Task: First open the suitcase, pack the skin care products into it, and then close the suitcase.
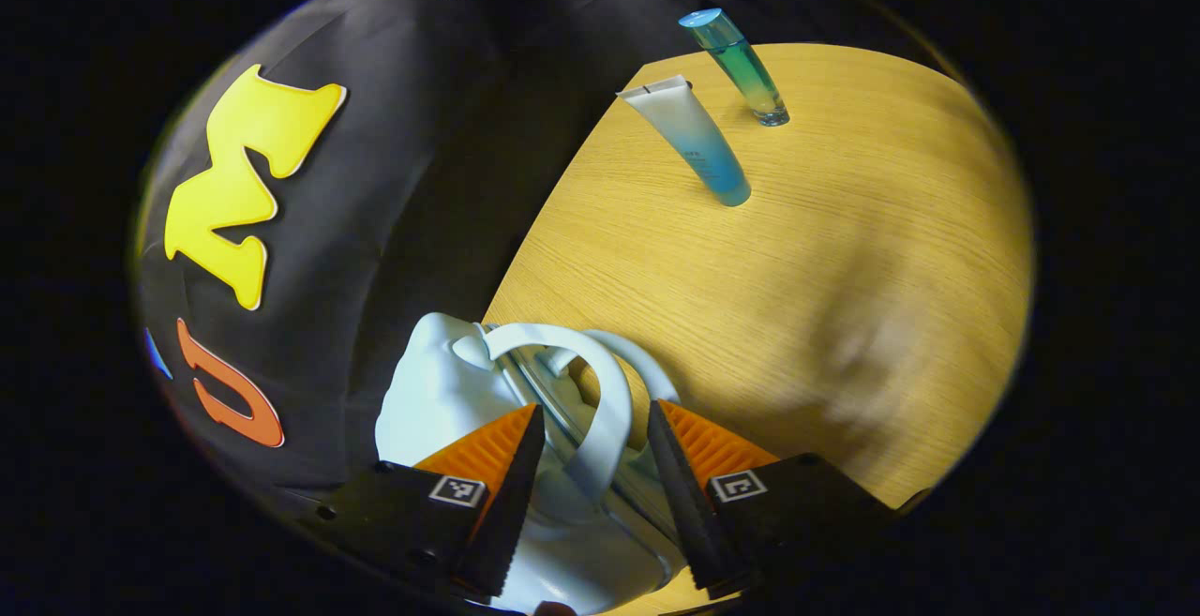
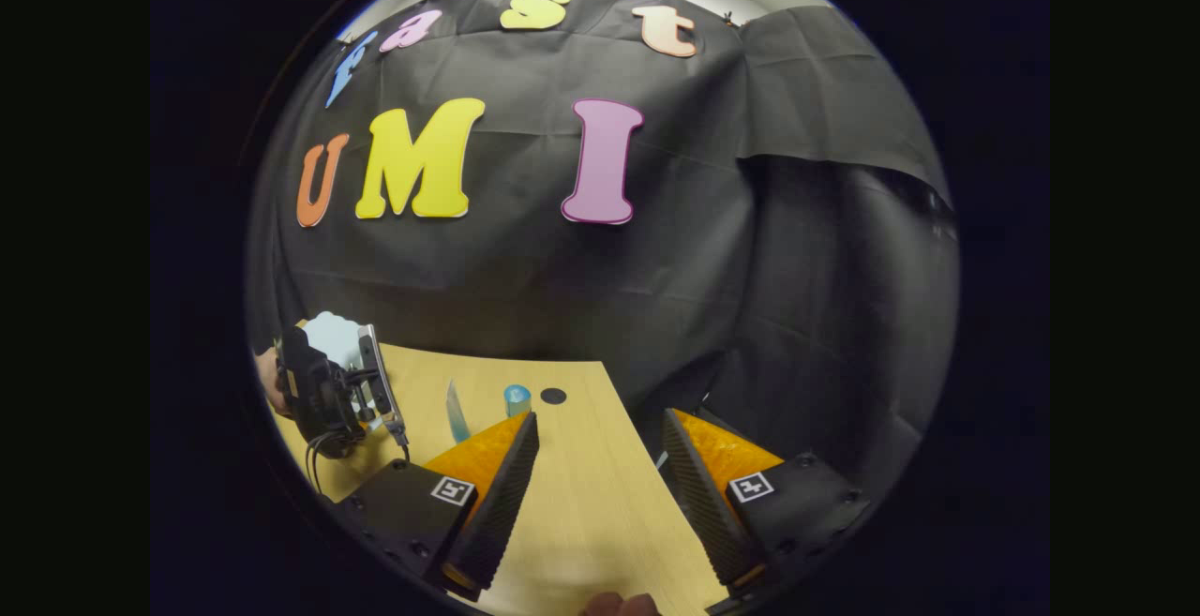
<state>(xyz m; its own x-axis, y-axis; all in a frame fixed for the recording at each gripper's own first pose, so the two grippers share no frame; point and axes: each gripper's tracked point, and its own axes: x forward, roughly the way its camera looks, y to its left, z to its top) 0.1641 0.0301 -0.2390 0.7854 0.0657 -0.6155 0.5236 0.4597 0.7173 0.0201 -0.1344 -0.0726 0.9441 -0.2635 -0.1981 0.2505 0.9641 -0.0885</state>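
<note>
Suitcase (image 1: 441, 400), pale blue and small, stands at the near left edge of the wooden table (image 1: 844, 250) in the left gripper view, its two arched handles (image 1: 600, 400) rising toward the camera. The left gripper (image 1: 592, 461) has its fingers spread apart on either side of the handles, one handle strap running down between them; whether either finger touches it cannot be told. The suitcase's seam runs from near to far between the fingers.

Farther off on the table a white-to-blue tube (image 1: 692, 140) stands on its cap end, its crimped end leaning up and to the left. Just beside it, to the right and farther, a blue-green bottle (image 1: 739, 65) stands with its cap leaning the same way. The two are near each other but apart.

In the right gripper view the right gripper (image 2: 600, 480) hangs over the table's right edge with fingers parted and nothing between them. At far left there, a hand (image 2: 270, 382) holds the other gripper against the suitcase.
</note>
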